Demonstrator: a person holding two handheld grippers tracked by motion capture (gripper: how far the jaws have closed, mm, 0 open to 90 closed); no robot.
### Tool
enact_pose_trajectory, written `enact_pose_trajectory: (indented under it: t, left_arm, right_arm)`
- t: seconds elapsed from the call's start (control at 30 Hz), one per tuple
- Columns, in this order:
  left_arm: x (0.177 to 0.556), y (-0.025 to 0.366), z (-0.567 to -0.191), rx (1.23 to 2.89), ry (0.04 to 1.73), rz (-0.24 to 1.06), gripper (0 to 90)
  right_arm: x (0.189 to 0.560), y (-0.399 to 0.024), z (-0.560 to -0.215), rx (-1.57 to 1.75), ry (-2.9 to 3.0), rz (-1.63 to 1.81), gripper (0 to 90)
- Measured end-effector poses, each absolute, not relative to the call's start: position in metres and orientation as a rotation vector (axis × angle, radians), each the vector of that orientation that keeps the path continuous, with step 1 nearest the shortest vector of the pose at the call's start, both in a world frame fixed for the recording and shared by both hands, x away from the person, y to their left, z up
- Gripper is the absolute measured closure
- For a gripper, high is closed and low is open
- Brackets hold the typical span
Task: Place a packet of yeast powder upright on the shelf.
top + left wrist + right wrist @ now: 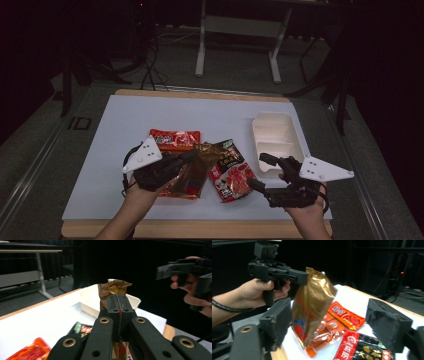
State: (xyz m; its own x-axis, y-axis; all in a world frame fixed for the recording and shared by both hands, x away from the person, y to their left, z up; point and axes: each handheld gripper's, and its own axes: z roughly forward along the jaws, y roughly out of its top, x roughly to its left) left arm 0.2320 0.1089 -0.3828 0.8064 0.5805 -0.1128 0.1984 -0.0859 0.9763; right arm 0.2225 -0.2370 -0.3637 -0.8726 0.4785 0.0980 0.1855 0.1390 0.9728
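Seemingly early on, the left gripper (187, 156) is clamped on the top edge of a crinkled brown-gold foil packet (312, 305), lifting it off the red snack packets (175, 139), while the right gripper (260, 172), jaws apart, hovers beside the empty white plastic tray (272, 131).

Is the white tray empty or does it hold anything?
Empty: the white tray shows bare compartments; every packet lies outside it, and the gold packet hangs from the left gripper.

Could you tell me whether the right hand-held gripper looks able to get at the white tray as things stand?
Probably yes: the right hand-held gripper is open and holds nothing, and the white tray sits just ahead of it with its rim uncovered.
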Motion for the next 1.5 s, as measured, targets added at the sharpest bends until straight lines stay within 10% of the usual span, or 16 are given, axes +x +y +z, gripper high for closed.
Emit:
enact_pose_trajectory:
  t: [0.47, 0.93, 1.27, 1.5]
  left_arm:
    - [0.226, 0.077, -0.381, 1.621, 0.528, 0.274, 90.0]
    - [0.225, 0.070, -0.383, 1.637, 0.509, 0.248, 90.0]
    - [0.229, 0.076, -0.382, 1.662, 0.450, 0.237, 89.7]
    - [0.227, 0.084, -0.380, 1.668, 0.447, 0.244, 64.0]
  right_arm:
    - [0.250, -0.224, -0.368, 0.683, 2.265, 1.825, 31.8]
    - [0.264, -0.222, -0.368, 0.589, 2.446, 1.841, 88.1]
    - [0.273, -0.219, -0.359, 0.535, 2.539, 1.814, 90.0]
    - [0.279, -0.225, -0.349, 0.518, 2.531, 1.820, 90.0]
